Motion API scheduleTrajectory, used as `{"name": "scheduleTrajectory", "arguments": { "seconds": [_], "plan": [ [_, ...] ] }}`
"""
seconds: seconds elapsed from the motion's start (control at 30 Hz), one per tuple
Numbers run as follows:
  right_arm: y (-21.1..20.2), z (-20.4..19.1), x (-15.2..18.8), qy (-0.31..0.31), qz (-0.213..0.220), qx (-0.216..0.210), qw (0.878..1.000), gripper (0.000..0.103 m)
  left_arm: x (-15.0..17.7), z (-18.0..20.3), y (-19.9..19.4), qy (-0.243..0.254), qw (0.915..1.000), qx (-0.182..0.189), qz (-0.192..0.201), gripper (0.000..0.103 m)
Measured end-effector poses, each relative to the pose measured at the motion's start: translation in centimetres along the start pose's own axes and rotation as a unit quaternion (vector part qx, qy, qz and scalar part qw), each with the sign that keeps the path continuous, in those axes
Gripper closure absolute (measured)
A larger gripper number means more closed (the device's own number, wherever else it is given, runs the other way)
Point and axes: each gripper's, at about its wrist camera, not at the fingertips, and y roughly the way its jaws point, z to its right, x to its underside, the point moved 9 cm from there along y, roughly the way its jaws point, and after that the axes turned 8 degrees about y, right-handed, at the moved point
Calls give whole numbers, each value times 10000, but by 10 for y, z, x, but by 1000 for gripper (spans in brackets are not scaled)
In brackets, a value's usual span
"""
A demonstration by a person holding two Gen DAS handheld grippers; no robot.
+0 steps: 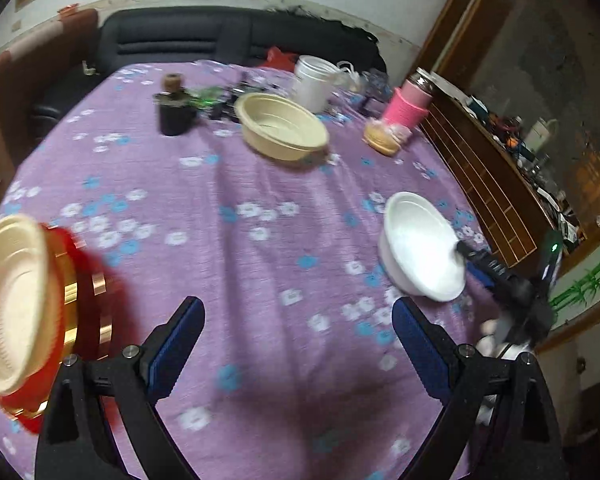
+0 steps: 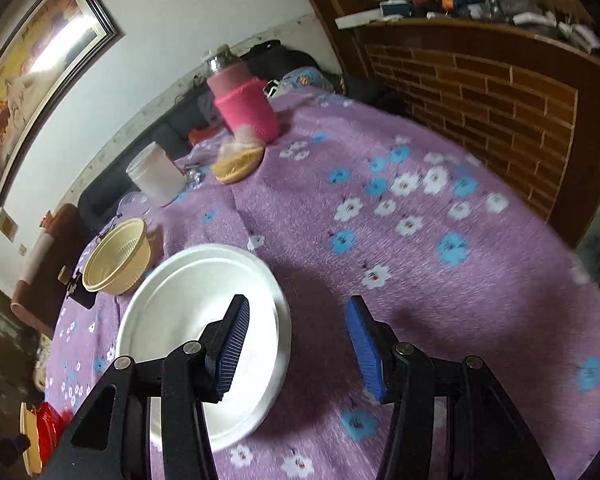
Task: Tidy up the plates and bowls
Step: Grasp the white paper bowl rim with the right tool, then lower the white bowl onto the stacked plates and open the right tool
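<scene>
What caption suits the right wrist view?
Right gripper open at white bowl's rim on floral purple tablecloth.

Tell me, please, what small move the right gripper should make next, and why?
Probably ease the right gripper forward so the rim of the white bowl sits between its pads, then close: one finger hangs over the bowl, the other outside, jaws open and holding nothing.
</scene>
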Motion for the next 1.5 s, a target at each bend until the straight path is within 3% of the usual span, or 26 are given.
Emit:
{"name": "scheduleTrajectory", "arguments": {
  "seconds": [0.27, 0.47, 0.53, 0.57, 0.6, 0.67, 0.73, 0.97, 1.17, 1.33, 1.5],
  "plan": [
    [17, 4, 15, -28, -303, -297, 9991, 49, -27, 53, 95, 25, 9979, 256, -595, 9],
    [23, 1, 23, -32, -491, -387, 9980, 49, -38, 76, 145, 56, 9975, 197, -674, 10],
    [24, -1, 25, -58, -524, -436, 9977, 52, -39, 83, 154, 197, 9972, 187, -703, 21],
    [24, -2, 26, -85, -533, -451, 9975, 61, -37, 88, 159, 325, 9963, 207, -774, 36],
    [24, -4, 27, -124, -546, -466, 9973, 69, -36, 93, 163, 407, 9952, 271, -848, 59],
    [24, -8, 30, -180, -594, -526, 9967, 79, -28, 100, 170, 482, 9920, 458, -1070, 84],
    [23, -12, 32, -259, -594, -555, 9964, 84, -21, 98, 169, 450, 9915, 437, -1137, 86],
    [-4, -47, 38, -814, -180, -1164, 9897, 88, -22, 86, 114, 549, 9959, 225, -684, 86],
    [-29, -94, 67, -745, -615, -1842, 9781, 88, -11, 57, 43, 487, 9985, -51, -246, 82],
    [-67, -182, 100, -1297, -764, -2435, 9582, 88, -1, -5, -22, -32, 9993, -298, 240, 82],
    [-81, -269, 156, -1973, -1078, -2800, 9333, 88, 17, -87, -77, -745, 9930, -741, 531, 82]
  ]
}}
